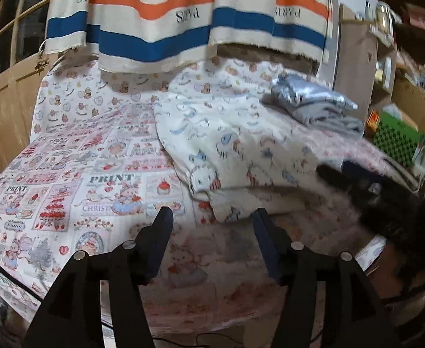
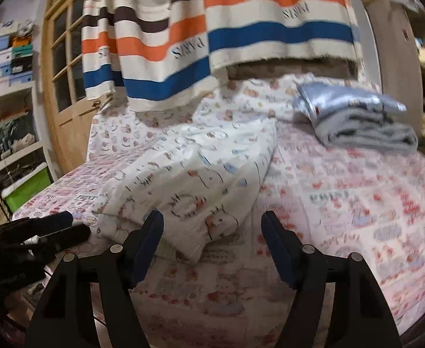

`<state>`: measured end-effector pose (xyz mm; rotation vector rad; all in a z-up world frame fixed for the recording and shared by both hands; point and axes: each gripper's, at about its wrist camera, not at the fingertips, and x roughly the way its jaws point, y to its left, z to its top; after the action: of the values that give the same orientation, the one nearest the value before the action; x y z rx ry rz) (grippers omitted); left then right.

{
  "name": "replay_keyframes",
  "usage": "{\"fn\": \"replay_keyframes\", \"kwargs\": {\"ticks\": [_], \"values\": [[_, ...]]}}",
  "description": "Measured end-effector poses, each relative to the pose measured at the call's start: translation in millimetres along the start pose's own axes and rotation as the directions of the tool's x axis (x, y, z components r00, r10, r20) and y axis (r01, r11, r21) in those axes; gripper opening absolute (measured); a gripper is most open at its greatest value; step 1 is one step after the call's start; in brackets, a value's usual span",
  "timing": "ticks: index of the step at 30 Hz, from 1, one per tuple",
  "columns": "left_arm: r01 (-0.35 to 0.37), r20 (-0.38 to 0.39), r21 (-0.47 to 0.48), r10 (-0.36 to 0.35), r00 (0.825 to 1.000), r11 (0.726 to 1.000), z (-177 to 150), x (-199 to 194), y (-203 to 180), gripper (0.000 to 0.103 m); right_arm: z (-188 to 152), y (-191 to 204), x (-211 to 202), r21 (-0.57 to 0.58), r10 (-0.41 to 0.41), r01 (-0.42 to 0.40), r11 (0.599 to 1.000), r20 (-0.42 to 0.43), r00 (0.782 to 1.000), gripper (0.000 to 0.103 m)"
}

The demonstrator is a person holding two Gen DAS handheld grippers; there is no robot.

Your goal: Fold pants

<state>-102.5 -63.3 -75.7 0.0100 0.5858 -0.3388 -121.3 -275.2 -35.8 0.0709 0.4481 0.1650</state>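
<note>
While both grippers hover empty near the table's front edge:
left gripper [image 1: 212, 217]: spread
right gripper [image 2: 212, 220]: spread
risk: cartoon-print pants [image 2: 200, 174] may bunch if only one layer is pinched

A striped towel [image 1: 183, 20] hangs above folded blue-grey clothes [image 2: 357, 121].

Printed tablecloth [image 1: 67, 174] lies bare left of the pants [image 1: 226, 145]; folded blue stack [image 1: 313, 101] blocks the far right.
</note>
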Motion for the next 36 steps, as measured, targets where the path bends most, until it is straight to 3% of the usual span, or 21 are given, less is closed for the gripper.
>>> {"fn": "replay_keyframes", "kwargs": {"ticks": [3,7,13,17,19,21,24,27,30,34,36], "values": [[-0.019,-0.016,0.033,0.019,1.000,0.999,-2,10,-4,0.056,21,8,-13,-0.094,0.092,-0.086,0.992,0.061,0.994,0.072],[-0.108,-0.028,0.032,0.109,0.994,0.994,5,24,1,0.056,37,7,-11,-0.119,0.196,-0.191,0.974,0.030,0.980,0.072],[-0.009,-0.022,0.047,0.010,1.000,0.999,19,31,3,0.056,18,-3,-6,-0.134,0.141,-0.144,0.981,-0.030,0.990,0.072],[0.074,-0.002,0.016,-0.074,0.997,0.997,31,32,2,0.056,12,3,-1,-0.231,0.109,-0.120,0.966,-0.061,0.992,0.072],[0.092,0.011,0.015,-0.093,0.996,0.996,40,31,1,0.050,10,13,1,-0.320,0.108,-0.128,0.939,-0.078,0.991,0.072],[0.107,0.020,0.001,-0.107,0.994,0.994,52,33,3,0.028,9,24,5,-0.399,0.114,-0.141,0.906,-0.091,0.989,0.072],[0.154,0.024,-0.050,-0.153,0.988,0.987,70,37,12,0.021,11,37,12,-0.469,0.122,-0.150,0.870,-0.090,0.988,0.072],[0.170,0.041,-0.060,-0.168,0.985,0.984,84,40,18,0.019,14,47,24,-0.494,0.147,-0.189,0.848,-0.123,0.981,0.072],[0.172,0.048,-0.062,-0.169,0.984,0.983,95,45,22,0.018,20,49,40,-0.467,0.166,-0.235,0.853,-0.185,0.969,0.072],[0.177,0.032,-0.073,-0.175,0.984,0.981,101,55,25,0.017,27,48,52,-0.510,0.088,-0.162,0.844,-0.166,0.982,0.072],[0.181,0.024,-0.082,-0.180,0.983,0.980,102,60,27,0.017,33,46,63,-0.507,0.088,-0.195,0.840,-0.228,0.970,0.071]]}}
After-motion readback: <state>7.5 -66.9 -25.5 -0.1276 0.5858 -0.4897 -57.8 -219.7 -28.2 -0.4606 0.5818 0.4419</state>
